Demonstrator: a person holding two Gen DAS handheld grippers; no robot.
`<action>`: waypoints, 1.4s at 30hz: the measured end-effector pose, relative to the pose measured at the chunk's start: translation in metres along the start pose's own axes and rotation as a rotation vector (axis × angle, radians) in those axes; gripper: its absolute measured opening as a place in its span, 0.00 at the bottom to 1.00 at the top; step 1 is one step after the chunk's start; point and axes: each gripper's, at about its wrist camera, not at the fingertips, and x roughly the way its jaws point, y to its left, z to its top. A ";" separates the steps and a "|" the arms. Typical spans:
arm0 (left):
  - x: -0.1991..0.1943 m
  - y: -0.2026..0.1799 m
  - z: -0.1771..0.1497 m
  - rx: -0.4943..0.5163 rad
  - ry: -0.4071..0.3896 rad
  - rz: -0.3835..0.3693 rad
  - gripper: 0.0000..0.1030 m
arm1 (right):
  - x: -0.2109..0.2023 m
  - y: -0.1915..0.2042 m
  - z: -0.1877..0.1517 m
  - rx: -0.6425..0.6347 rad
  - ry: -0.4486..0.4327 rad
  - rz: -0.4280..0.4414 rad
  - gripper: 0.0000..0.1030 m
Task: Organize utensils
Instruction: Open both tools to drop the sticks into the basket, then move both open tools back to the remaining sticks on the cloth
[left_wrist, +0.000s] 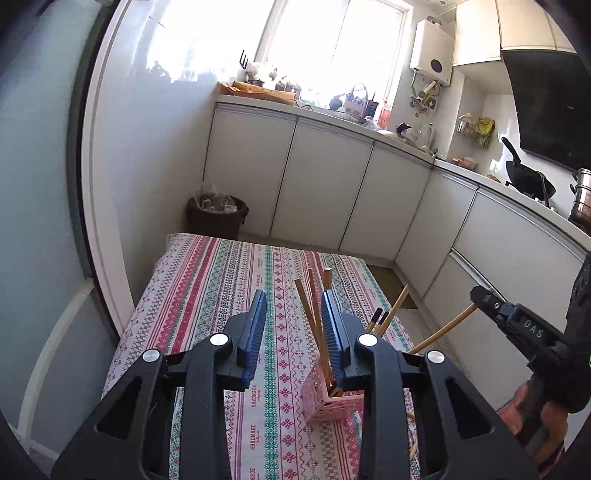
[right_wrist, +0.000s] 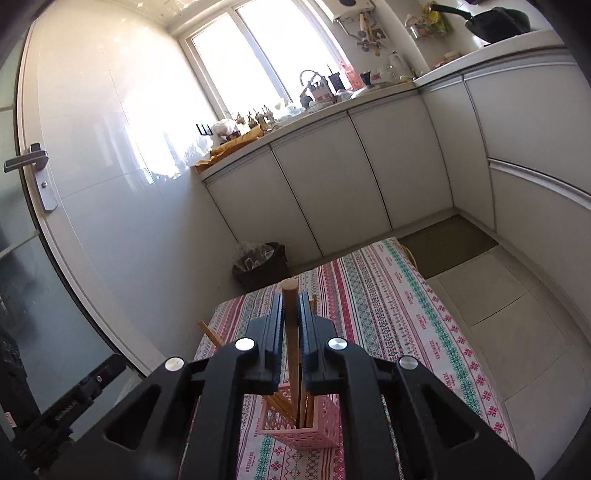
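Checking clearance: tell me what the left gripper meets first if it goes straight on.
Probably the striped tablecloth: the left gripper points at bare cloth, with the pink basket by its right finger. Depth is uncertain.

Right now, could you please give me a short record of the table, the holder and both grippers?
surface: table under a striped patterned cloth
holder: pink perforated holder, upright on the cloth
contents: several wooden chopsticks standing in it, leaning at different angles
left gripper: open, nothing between the jaws; the holder is beside its right finger
right gripper: jaws narrow around a wooden stick whose lower end is in the holder; whether the pads press on it is unclear
background: dark waste bin on the floor beyond the table
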 end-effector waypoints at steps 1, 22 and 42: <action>-0.001 0.001 0.000 0.001 0.000 0.001 0.29 | 0.001 -0.001 -0.001 0.008 0.009 0.001 0.12; 0.017 -0.051 -0.038 0.239 0.149 -0.155 0.87 | -0.056 -0.079 0.000 0.242 0.021 -0.071 0.93; 0.111 -0.254 -0.210 1.273 0.610 -0.480 0.78 | -0.127 -0.252 -0.051 0.758 0.157 -0.211 0.93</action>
